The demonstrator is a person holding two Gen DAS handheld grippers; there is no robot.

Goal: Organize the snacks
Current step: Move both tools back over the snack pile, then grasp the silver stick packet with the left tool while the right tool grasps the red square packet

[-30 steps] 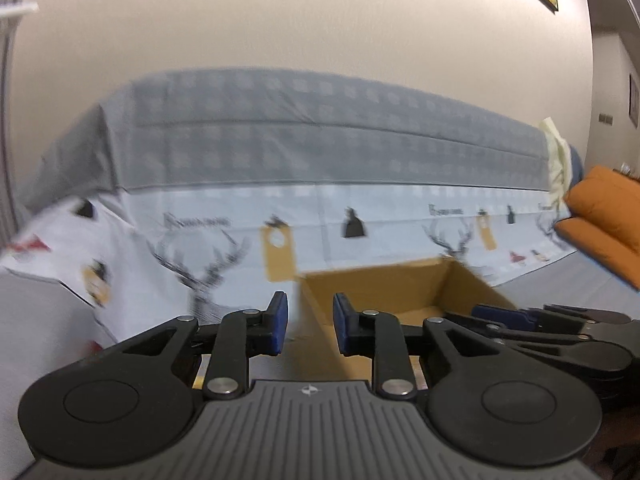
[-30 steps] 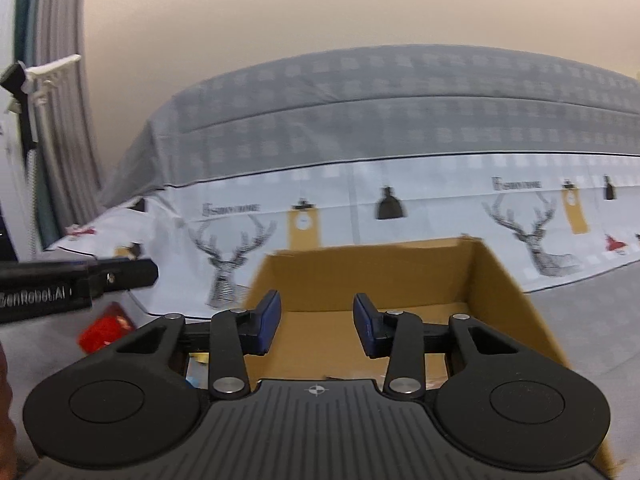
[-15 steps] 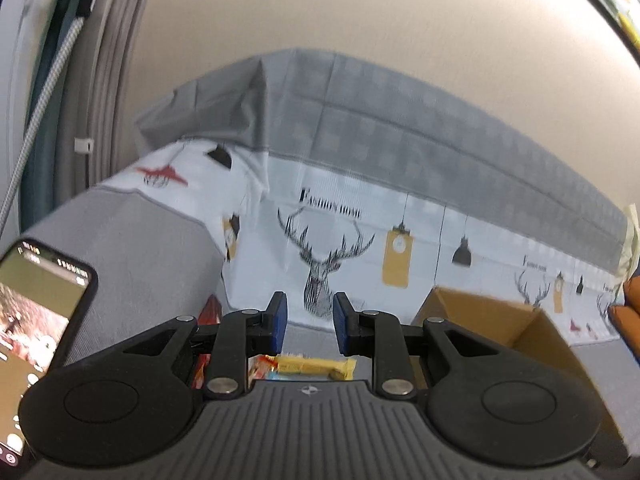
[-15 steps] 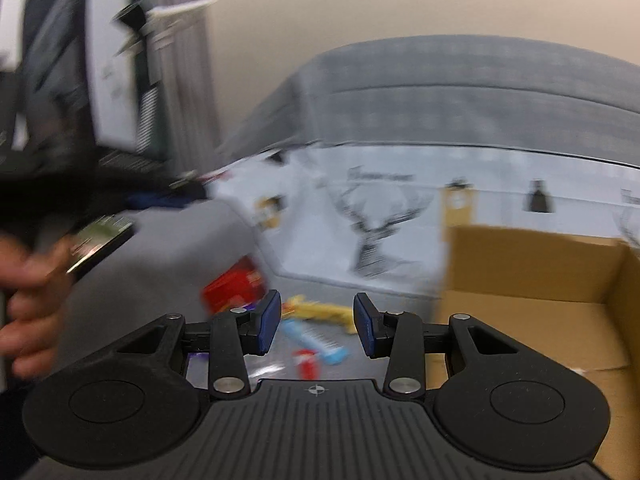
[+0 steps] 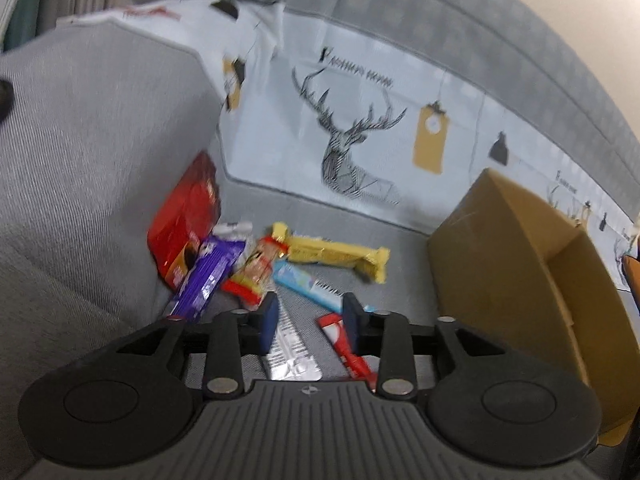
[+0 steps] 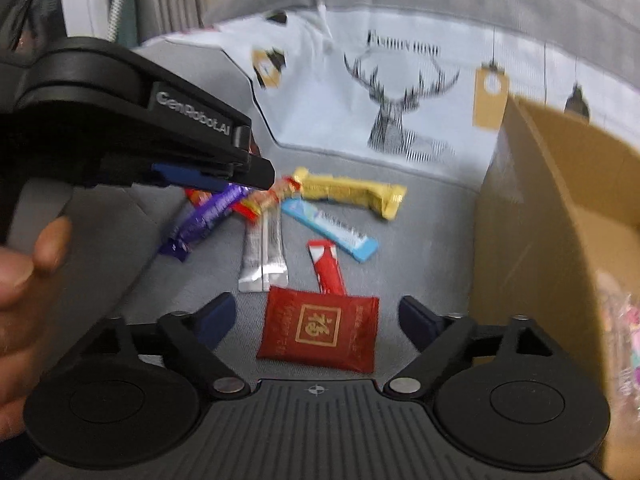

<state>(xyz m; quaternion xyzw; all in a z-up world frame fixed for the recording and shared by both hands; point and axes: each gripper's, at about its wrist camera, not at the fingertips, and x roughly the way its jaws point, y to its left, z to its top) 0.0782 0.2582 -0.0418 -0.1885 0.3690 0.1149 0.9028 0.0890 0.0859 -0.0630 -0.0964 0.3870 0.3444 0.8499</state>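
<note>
Several snacks lie on a grey sofa seat. In the right wrist view I see a dark red packet (image 6: pixel 320 332), a silver sachet pair (image 6: pixel 266 256), a red stick (image 6: pixel 327 266), a blue bar (image 6: pixel 330 226), a yellow bar (image 6: pixel 348 194) and a purple bar (image 6: pixel 208 216). My right gripper (image 6: pixel 316 320) is wide open over the dark red packet. My left gripper (image 5: pixel 309 316) is open above the silver sachets (image 5: pixel 290 346), with the yellow bar (image 5: pixel 340 256) and a red bag (image 5: pixel 186 216) beyond. It also shows in the right wrist view (image 6: pixel 224 174).
An open cardboard box (image 5: pixel 520 264) stands at the right of the snacks; it also shows in the right wrist view (image 6: pixel 560 216). The sofa armrest (image 5: pixel 92 152) rises at the left. A deer-print cloth (image 5: pixel 352 132) covers the sofa back.
Both grippers have swung from the box and sofa back to the left and down over the snack pile. The right gripper has opened wider, and the left a little.
</note>
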